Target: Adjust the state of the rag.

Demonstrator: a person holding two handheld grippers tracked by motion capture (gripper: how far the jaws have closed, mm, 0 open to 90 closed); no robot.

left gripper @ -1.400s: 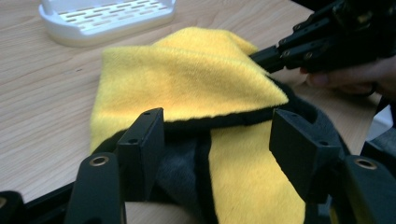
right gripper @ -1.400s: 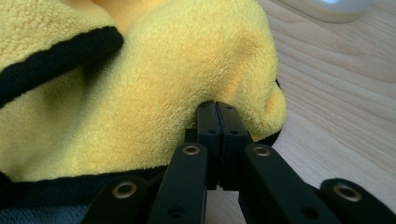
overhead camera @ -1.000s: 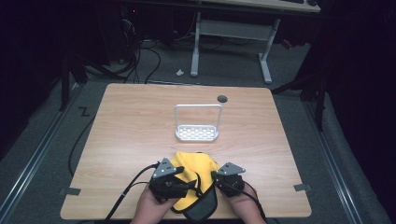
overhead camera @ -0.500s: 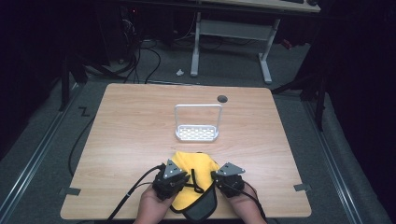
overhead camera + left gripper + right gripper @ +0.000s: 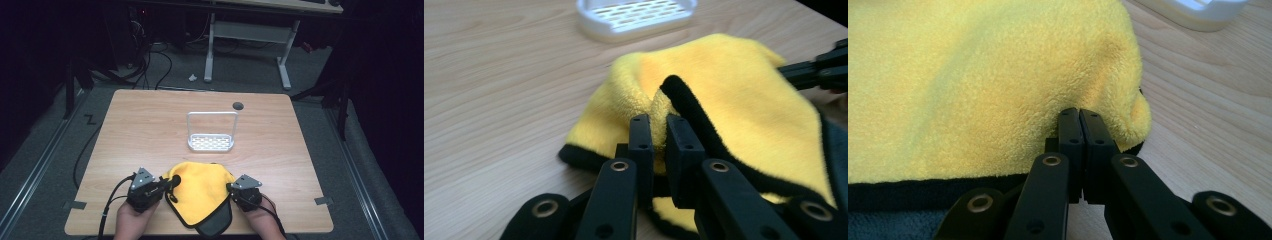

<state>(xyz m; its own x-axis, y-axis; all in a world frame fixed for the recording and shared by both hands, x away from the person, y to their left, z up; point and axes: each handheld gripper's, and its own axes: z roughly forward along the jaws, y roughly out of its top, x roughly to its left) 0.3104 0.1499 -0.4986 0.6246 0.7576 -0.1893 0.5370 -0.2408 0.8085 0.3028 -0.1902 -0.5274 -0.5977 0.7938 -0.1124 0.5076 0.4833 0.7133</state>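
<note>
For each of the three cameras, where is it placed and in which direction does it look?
High view: above the near edge, facing forward and down on the table; forearms, hands, left gripper and right gripper show.
Left gripper view: on that gripper, facing along its jaws, pinched on the yellow cloth; beyond lies the white rack.
Right gripper view: on that gripper, facing along its shut jaws, which nip the cloth's edge.
Shared: all three show the cloth and rack; the left gripper view also catches the right gripper at its right edge.
</note>
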